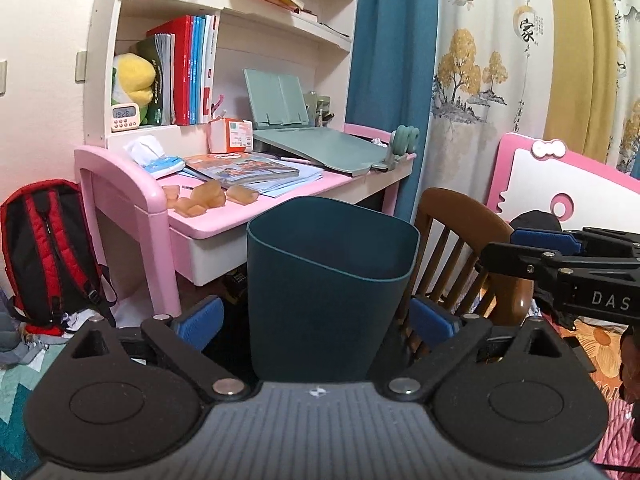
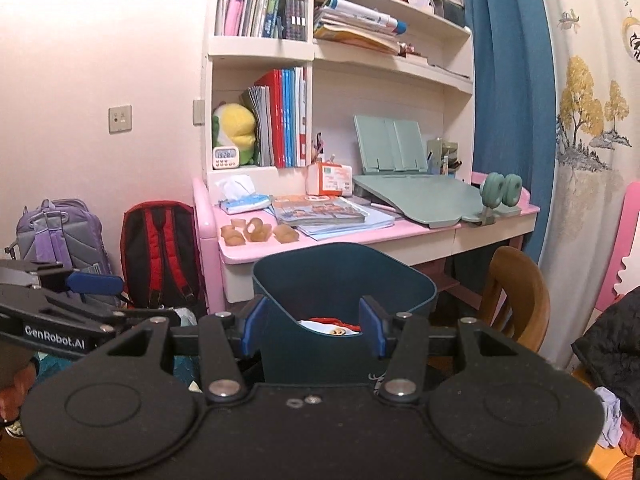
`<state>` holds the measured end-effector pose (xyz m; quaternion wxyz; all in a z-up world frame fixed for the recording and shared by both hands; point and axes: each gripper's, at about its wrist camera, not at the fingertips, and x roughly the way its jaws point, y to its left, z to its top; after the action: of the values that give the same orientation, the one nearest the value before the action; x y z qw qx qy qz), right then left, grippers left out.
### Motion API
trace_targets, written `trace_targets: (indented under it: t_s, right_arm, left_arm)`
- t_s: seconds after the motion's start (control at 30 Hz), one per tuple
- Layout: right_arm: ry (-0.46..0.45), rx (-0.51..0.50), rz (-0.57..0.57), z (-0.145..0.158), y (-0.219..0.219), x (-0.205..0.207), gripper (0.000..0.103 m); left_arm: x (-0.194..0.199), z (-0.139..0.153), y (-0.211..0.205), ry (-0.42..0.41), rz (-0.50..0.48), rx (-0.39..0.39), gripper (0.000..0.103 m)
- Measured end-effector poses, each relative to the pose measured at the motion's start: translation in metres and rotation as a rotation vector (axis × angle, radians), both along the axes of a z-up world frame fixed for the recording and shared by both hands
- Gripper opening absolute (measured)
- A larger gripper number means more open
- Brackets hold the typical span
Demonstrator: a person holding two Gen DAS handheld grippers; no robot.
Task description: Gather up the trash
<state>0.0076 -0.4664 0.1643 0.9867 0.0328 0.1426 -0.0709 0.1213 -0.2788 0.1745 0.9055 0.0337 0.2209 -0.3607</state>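
Note:
A dark teal bin (image 1: 328,280) stands a little ahead of both grippers, in front of the pink desk (image 1: 280,204). My left gripper (image 1: 316,312) is open and frames the bin from behind, its blue pads clear of the walls. My right gripper (image 2: 314,320) is also open with nothing between its pads, and the bin (image 2: 344,356) lies beyond them. Red and white trash (image 2: 332,326) lies inside the bin. Several amber crumpled wrappers (image 1: 204,200) (image 2: 260,234) sit on the desk's front left corner. The bin's base is hidden.
A wooden chair (image 1: 452,216) stands just right of the bin. A red and black backpack (image 2: 160,252) and a purple one (image 2: 60,232) lean by the wall on the left. Books, a tissue pack (image 1: 156,158) and a green reading stand (image 2: 420,196) crowd the desk.

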Motion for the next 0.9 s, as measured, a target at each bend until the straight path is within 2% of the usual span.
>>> trace_targets:
  t_s: [0.23, 0.4, 0.9]
  right_arm:
    - [-0.037, -0.006, -0.021, -0.009, 0.019, -0.016, 0.051]
    - [-0.037, 0.022, -0.028, -0.012, 0.020, -0.023, 0.051]
    - [-0.056, 0.020, -0.041, -0.011, 0.024, -0.030, 0.051]
  left_arm:
    - [-0.011, -0.006, 0.012, 0.000, -0.010, -0.037, 0.100]
    - [-0.016, -0.006, 0.017, -0.027, -0.008, -0.043, 0.100]
    - [-0.019, -0.002, 0.023, -0.040, -0.011, -0.111, 0.100]
